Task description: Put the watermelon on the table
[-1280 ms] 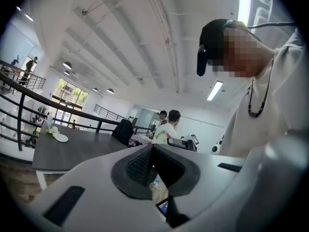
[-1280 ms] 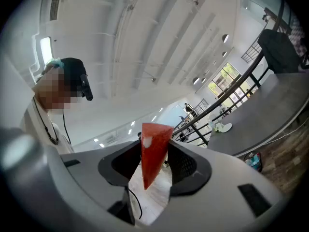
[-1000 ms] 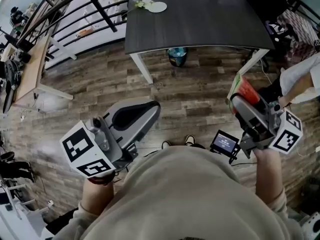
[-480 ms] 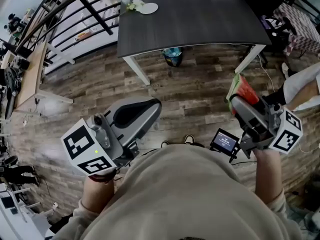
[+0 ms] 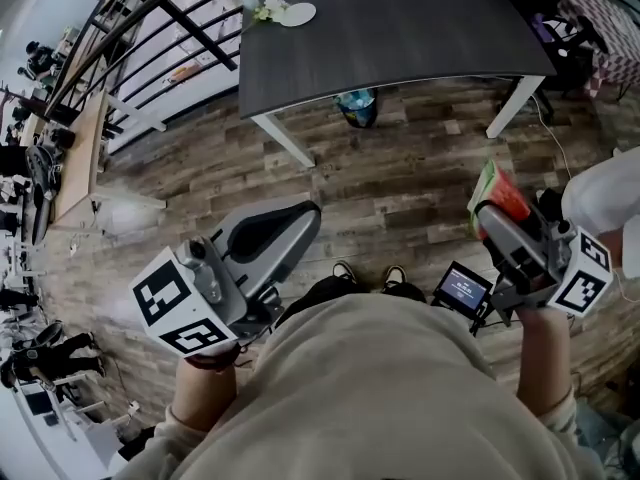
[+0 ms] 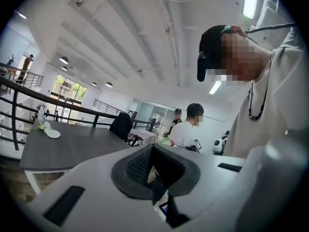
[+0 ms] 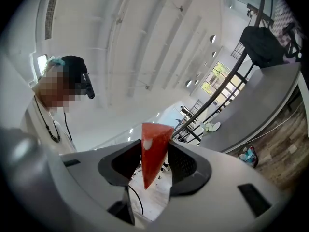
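Note:
A red watermelon slice with a green rind is clamped in my right gripper, held over the wooden floor at the right. In the right gripper view the watermelon slice stands as a red wedge between the two dark pads. The dark table lies ahead, beyond both grippers; its top also shows in the left gripper view as the table. My left gripper is at the lower left, its jaws shut together with nothing between them, seen as the left gripper in its own view.
A white plate and a small flower bunch sit at the table's far left corner. A blue-green bin stands under the table. Black railings run along the left. A seated person is beyond the table. A small screen hangs by my right arm.
The view has shifted: the table now lies slightly nearer and more centred, and my feet show below. Both grippers keep their pose, the right still holding the slice.

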`<state>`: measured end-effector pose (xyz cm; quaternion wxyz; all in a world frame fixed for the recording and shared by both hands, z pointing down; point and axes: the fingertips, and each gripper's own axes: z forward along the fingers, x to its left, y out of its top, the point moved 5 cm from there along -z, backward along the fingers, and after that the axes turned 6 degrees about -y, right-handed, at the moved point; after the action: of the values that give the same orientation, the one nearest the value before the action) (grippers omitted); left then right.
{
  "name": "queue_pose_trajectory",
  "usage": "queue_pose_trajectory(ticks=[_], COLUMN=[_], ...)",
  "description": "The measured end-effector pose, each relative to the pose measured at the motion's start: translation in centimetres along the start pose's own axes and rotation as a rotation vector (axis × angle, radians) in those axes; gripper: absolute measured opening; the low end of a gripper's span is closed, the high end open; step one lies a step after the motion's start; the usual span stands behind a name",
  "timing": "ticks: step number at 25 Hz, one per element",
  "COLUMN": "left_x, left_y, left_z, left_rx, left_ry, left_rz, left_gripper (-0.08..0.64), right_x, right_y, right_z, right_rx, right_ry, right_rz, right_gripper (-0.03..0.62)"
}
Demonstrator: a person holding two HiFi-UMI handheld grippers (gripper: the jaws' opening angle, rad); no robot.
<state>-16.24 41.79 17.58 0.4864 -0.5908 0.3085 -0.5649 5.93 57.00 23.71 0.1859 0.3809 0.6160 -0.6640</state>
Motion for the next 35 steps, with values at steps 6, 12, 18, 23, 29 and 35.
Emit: queue_pose_trajectory(ticks=[6,12,18,23,29,35], left_x=[0.6,3.3,5.4,8.4,13.7,18.2], left_y=[0.3,0.9,2.8,2.6,3.9,5.0], left_z=[1.5,2.8,3.6,4.2,3.5,1.9], left_rx=[0.001,-0.012,-0.024,0.007,0.000,-0.004], left_ry=[-0.023,-0.061,-0.116,-0.177,-0.222,-0.266], left_rz=[-0.002,0.011,0.031,0.012,0.005,-0.025], left_gripper=[0.003,0.003,0.003,0.003,0.003,0.003], right_x=[-1.0,-1.7,-1.9,-2.7,-3.3,-3.3], right_y=[0.9,2.4,3.2,3.6,4.8,6.1], right_z=[-0.6,0.4,1.1,3.3,8.2,13.8], right_rx=[-0.009,-0.036,-0.060,-0.092,-0.098,-0.093], right_ry=[-0.029,-0.048,-0.088,-0.118,-0.159,-0.196], right_rz=[0.004,-0.034,-0.050,-0.042,-0.080,-0.097], right_gripper=[0.186,0.186,0.186,0.186,0.186,0.186])
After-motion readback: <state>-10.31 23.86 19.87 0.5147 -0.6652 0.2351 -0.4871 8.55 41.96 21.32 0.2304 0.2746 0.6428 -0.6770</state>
